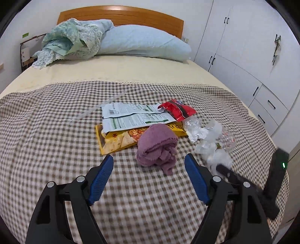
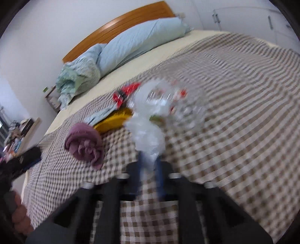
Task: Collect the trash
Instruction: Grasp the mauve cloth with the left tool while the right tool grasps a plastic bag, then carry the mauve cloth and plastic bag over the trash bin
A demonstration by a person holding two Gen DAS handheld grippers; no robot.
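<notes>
The right gripper (image 2: 150,167) is pinching the crumpled clear plastic (image 2: 150,135) at frame centre; the left gripper (image 1: 149,165) is hanging wide open, the wrappers (image 1: 131,120) lying beyond the purple cloth (image 1: 157,148), centre frame.

Materials and surface finish

The blanket (image 1: 56,135) is woven checked cloth, matt, with a lace edge. The towel (image 1: 157,148) is soft purple terry cloth, rough and matt. The red wrapper (image 1: 178,109) is glossy plastic film; the yellow bag (image 1: 120,139) and the white bag (image 1: 131,116) are smooth printed film with a slight sheen. The plastic bag (image 1: 215,142) is thin, crinkled and translucent. The left tool (image 1: 149,161) has ribbed blue pads (image 1: 101,180) on matt black plastic arms with bright metal rivets. The headboard (image 1: 120,16) is glossy varnished wood. The pillow (image 1: 142,42) is matt cloth.
</notes>
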